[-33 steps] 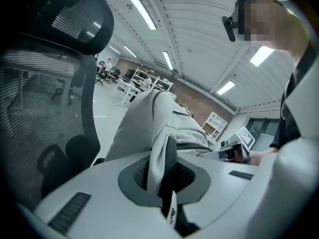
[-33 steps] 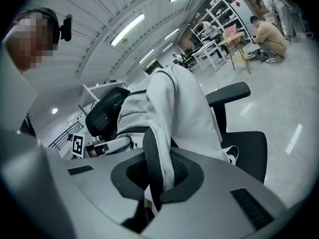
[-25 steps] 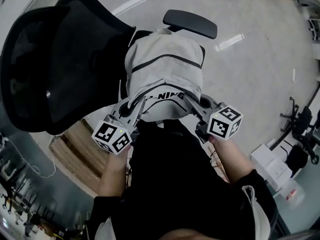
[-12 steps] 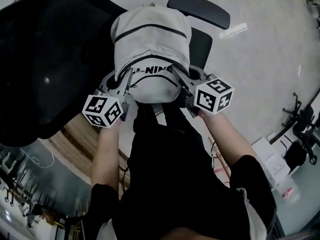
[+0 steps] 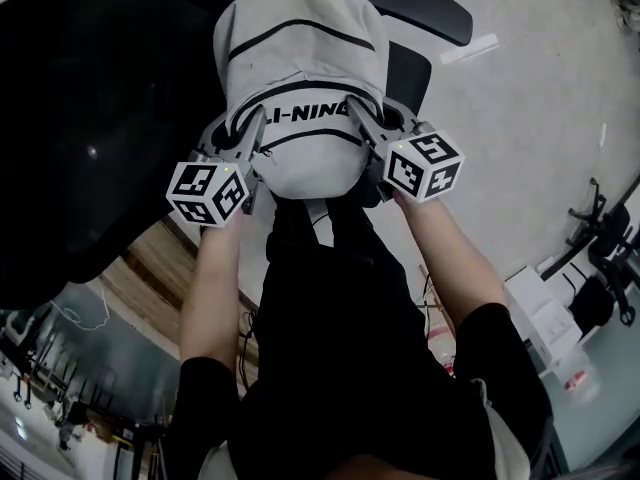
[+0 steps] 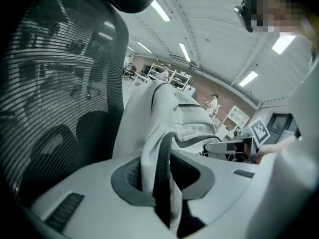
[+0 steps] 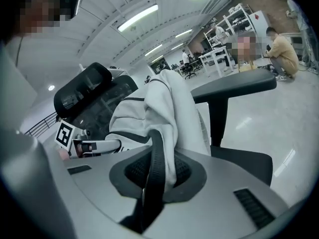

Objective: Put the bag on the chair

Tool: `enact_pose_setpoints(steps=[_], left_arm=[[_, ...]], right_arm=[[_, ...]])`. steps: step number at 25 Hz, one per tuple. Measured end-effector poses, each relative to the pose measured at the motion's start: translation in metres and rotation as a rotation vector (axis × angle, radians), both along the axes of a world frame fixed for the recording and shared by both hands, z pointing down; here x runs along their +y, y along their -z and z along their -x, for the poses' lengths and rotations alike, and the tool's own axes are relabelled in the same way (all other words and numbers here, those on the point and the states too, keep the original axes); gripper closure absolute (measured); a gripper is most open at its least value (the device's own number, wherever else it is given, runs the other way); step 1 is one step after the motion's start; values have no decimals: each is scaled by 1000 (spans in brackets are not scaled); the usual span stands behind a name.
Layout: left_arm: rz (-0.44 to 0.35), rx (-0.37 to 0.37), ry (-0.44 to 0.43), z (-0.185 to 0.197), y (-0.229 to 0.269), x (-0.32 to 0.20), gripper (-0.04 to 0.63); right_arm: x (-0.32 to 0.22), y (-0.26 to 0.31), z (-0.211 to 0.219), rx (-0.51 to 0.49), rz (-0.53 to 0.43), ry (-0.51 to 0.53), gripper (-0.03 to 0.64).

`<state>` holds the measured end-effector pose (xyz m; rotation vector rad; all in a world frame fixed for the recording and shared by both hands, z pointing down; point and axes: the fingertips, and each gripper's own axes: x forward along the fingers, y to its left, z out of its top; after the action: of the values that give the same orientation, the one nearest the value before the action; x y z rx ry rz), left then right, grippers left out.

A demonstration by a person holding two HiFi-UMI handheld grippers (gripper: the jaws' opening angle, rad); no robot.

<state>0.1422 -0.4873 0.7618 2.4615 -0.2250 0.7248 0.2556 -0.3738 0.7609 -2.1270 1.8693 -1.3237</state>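
Note:
A light grey backpack (image 5: 300,58) with black trim stands upright on the seat (image 5: 405,73) of a black office chair, against its mesh backrest (image 5: 90,118). My left gripper (image 5: 255,128) is at the bag's near left and my right gripper (image 5: 358,118) at its near right. In the left gripper view a black-edged strap (image 6: 160,173) runs between my jaws; they have just been opening, and a dark gap shows beside the strap. In the right gripper view the strap (image 7: 152,173) and a fold of fabric fill the slightly opening jaws, and the pads still press on them.
The chair's right armrest (image 5: 410,3) juts out beyond the bag. A wooden board (image 5: 150,268) lies on the floor at the left. White boxes (image 5: 545,313) and another chair's base (image 5: 600,238) stand at the right. People (image 7: 279,49) are far off.
Both grippers moved forward and down with the bag. The bag went from hanging before the chair to resting on its seat. The left jaws have parted.

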Motion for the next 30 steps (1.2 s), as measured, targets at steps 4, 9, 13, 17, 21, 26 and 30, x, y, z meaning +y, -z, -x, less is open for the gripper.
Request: enact_pose_setpoints(steps=[4,9,13,17,21,26,30], left_arm=[[-116,-41,11,-10,-6,-8,495],[-222,-85,-8,-20,-20,-23,471],[-119,-78,20,-17,-25,-18,436],[-123,-85,-8,-4,-17,3,386],[-128,-105,-14,23,-6,24,363],[-125,-120,-18,47,7,37,300],[-149,-111,-29,59,8,36,299]], right_arm=[[-9,-8,-12,-51,-20,-49,555],[-19,-16,-22,-150,-31,-117,501],[2,-11,-16,-168,-17,-123,445],[40,-1,2,-145,21,-77,423],[76,10,30,-97,79,30,410],[110,15,39,-111,105,0,386],[120,24,41,-81,84,-66,387]])
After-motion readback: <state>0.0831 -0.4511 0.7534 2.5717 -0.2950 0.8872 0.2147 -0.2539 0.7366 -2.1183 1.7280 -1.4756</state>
